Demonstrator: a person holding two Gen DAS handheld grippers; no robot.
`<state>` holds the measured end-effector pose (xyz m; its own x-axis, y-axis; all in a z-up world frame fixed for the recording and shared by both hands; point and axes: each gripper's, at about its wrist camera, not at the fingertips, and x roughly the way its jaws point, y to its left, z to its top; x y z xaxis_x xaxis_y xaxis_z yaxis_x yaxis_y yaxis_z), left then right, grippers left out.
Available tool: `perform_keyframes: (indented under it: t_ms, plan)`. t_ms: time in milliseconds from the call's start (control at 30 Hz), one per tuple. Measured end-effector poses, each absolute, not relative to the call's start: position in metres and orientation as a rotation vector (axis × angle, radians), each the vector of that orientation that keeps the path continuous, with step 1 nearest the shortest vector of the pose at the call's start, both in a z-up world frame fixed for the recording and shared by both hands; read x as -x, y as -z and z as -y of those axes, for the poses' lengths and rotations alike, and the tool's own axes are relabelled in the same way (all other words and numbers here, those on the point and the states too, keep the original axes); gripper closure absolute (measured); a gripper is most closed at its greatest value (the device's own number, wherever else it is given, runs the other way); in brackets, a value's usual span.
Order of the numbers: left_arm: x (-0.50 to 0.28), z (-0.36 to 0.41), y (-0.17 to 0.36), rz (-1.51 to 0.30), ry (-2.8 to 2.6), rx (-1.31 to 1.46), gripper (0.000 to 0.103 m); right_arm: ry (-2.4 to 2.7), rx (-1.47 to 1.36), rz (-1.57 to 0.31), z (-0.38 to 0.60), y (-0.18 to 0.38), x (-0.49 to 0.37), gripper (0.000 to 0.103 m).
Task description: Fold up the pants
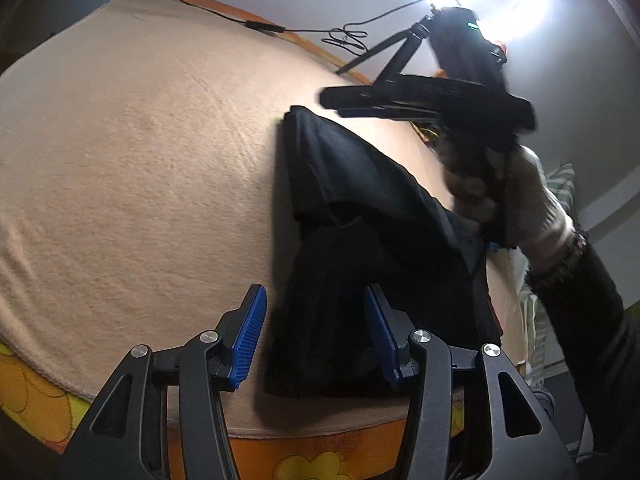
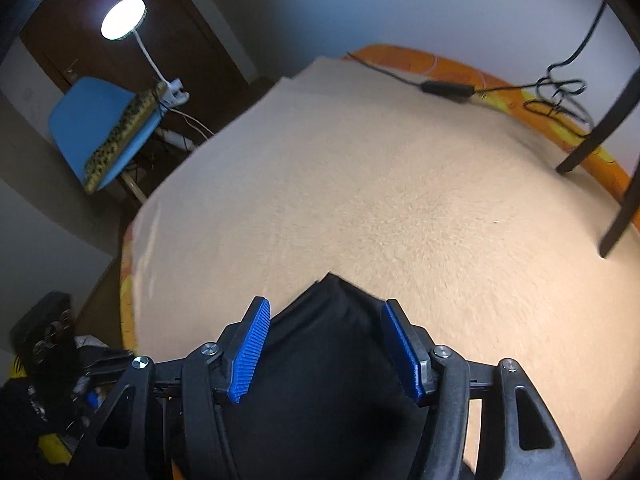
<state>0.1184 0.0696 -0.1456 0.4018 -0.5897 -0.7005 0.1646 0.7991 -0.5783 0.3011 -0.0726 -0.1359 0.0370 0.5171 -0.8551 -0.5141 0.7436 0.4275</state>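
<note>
A beige blanket [image 1: 140, 160] covers the bed [image 2: 500, 76]. Folded black pants [image 1: 360, 220] lie on it. A black cable [image 2: 448, 88] and tripod legs [image 2: 592, 140] rest near the far edge.

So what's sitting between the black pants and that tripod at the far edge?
Nothing but bare beige blanket: in the right wrist view it runs uninterrupted from the pants to the tripod legs.

The pants [image 1: 360, 216] are plain black, lying on a beige, nubbly blanket [image 1: 140, 168]. At 6 o'clock an orange sheet [image 1: 320, 456] with yellow flowers borders it. The left gripper [image 1: 316, 336] and right gripper [image 2: 326, 350] are black with ribbed blue pads. At 10 o'clock in the right wrist view, a blue chair [image 2: 88, 120] carries a yellow-and-black spotted cloth [image 2: 120, 136].
</note>
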Motion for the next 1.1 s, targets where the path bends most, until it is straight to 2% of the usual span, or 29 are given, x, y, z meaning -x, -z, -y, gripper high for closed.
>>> perform_keyframes:
  t_ms: [433, 467, 500, 567, 600, 633, 700, 833, 1100]
  plan:
    - [-0.116, -0.074, 0.154, -1.107, 0.531, 0.535, 0.053, -0.858, -0.004, -1.359, 0.055, 0.167, -0.315, 0.039]
    - [-0.116, -0.074, 0.155, -1.109, 0.533, 0.54, 0.054, -0.858, -0.002, -1.357, 0.052, 0.167, -0.315, 0.048]
    - [-0.116, -0.074, 0.155, -1.108, 0.534, 0.541, 0.054, -0.861, -0.002, -1.359, 0.051, 0.167, -0.315, 0.064]
    - [-0.116, -0.073, 0.154, -1.105, 0.534, 0.539, 0.055, -0.851, 0.017, -1.354, 0.048, 0.167, -0.311, 0.072]
    - [-0.115, -0.073, 0.154, -1.103, 0.529, 0.536, 0.064, -0.853, 0.029, -1.336, 0.047, 0.167, -0.31, 0.084]
    - [-0.115, -0.073, 0.154, -1.106, 0.515, 0.526, 0.07, -0.834, 0.053, -1.328, 0.045, 0.166, -0.307, 0.086]
    - [-0.115, -0.072, 0.154, -1.105, 0.495, 0.527, 0.088, -0.797, 0.059, -1.314, 0.045, 0.165, -0.306, 0.094]
    - [-0.102, -0.066, 0.142, -1.065, 0.504, 0.514, 0.096, -0.718, 0.047, -1.286, 0.048, 0.162, -0.306, 0.103]
    - [-0.091, -0.066, 0.141, -1.047, 0.484, 0.516, 0.099, -0.63, 0.092, -1.247, 0.044, 0.166, -0.305, 0.103]
